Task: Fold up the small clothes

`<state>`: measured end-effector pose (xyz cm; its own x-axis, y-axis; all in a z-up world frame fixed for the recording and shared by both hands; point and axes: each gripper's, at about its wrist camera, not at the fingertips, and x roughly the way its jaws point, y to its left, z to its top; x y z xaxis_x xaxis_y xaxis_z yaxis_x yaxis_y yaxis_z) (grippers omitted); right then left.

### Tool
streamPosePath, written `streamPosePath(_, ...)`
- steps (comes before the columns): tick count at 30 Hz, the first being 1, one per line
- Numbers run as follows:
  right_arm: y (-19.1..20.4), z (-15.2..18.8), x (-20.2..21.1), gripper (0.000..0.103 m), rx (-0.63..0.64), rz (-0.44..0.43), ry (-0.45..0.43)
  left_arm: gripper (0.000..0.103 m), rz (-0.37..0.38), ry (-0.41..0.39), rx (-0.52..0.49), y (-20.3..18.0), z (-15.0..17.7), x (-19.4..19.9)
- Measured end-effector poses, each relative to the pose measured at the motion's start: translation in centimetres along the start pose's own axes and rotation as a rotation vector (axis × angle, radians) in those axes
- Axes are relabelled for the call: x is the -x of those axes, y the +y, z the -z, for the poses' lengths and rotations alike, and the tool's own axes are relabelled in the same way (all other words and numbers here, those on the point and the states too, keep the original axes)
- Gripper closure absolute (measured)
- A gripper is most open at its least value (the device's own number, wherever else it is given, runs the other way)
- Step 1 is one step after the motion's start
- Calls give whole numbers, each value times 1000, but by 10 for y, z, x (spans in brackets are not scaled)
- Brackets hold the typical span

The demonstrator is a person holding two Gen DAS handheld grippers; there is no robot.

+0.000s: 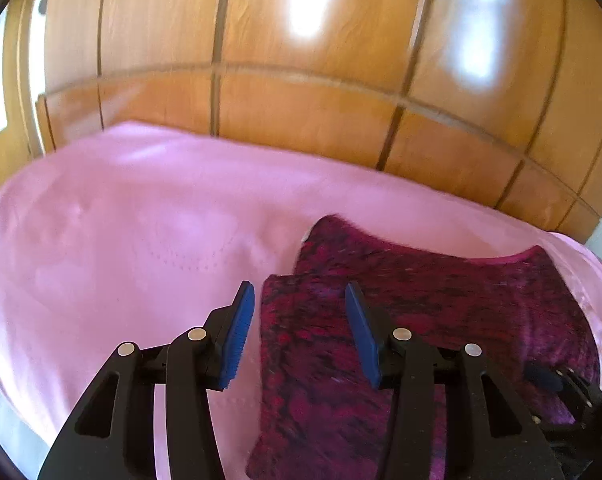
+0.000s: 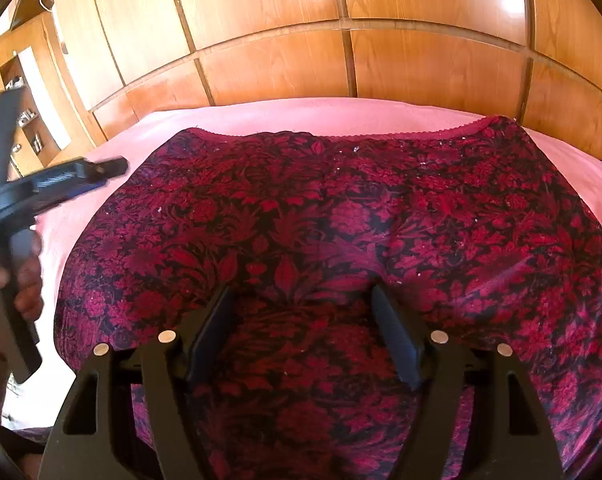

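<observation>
A small dark red garment with a black floral print (image 2: 341,208) lies spread on a pink sheet (image 2: 301,114), its lace-trimmed edge at the far side. My right gripper (image 2: 301,292) points down over the garment's near middle. Its jaws stand wide apart, with cloth lying between them and no pinch showing. In the left wrist view the garment (image 1: 441,292) looks blurred, with a folded flap at its left edge. My left gripper (image 1: 299,288) hovers above that edge, open with nothing between its blue pads (image 1: 237,332). The left gripper (image 2: 81,172) also shows at the left of the right wrist view, held by a hand (image 2: 25,280).
A wooden panelled wardrobe (image 1: 301,80) rises right behind the bed. Bare pink sheet (image 1: 121,248) stretches left of the garment. Wooden shelves with small items (image 2: 25,112) stand at the far left. The right gripper's body (image 1: 561,380) shows at the lower right of the left wrist view.
</observation>
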<state>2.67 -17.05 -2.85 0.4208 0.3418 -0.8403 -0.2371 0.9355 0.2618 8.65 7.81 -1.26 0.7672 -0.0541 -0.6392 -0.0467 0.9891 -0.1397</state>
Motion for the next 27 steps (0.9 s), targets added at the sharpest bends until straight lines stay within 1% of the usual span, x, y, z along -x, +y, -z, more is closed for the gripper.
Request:
streamPosePath(2, -1, -1, -1, 31, -2, -6, 5, 57, 0, -23, -33, -10, 3, 11)
streamPosePath(8, -9, -8, 6, 31, -33, -40, 21, 57, 18, -34, -103, -33, 12, 22)
streamPosePath(15, -20, -10, 19, 31, -71, -47, 16, 57, 41, -8, -131, -43, 23, 20)
streamPosePath(16, -23, -12, 26, 30, -87, -52, 0, 57, 43, -8, -137, -45, 24, 20)
streamPosePath(17, -26, -13, 33, 26, -94, -51, -21, 57, 42, -7, -148, -46, 25, 19)
streamPosePath(19, -33, -16, 41, 23, -90, -17, -43, 57, 43, 5, -154, -48, 26, 15)
streamPosePath(22, -52, -18, 43, 23, -125, 24, -38, 57, 49, 44, -147, -48, 30, 4)
streamPosePath(24, -68, -18, 40, 23, -160, 66, -19, 57, 43, 70, -144, -47, 34, -4)
streamPosePath(26, -79, -16, 36, 25, -184, 72, 11, 57, 46, 120, -128, -43, 39, -17)
streamPosePath(27, -83, -15, 30, 27, -186, 77, 31, 57, 54, 131, -118, -41, 42, -22)
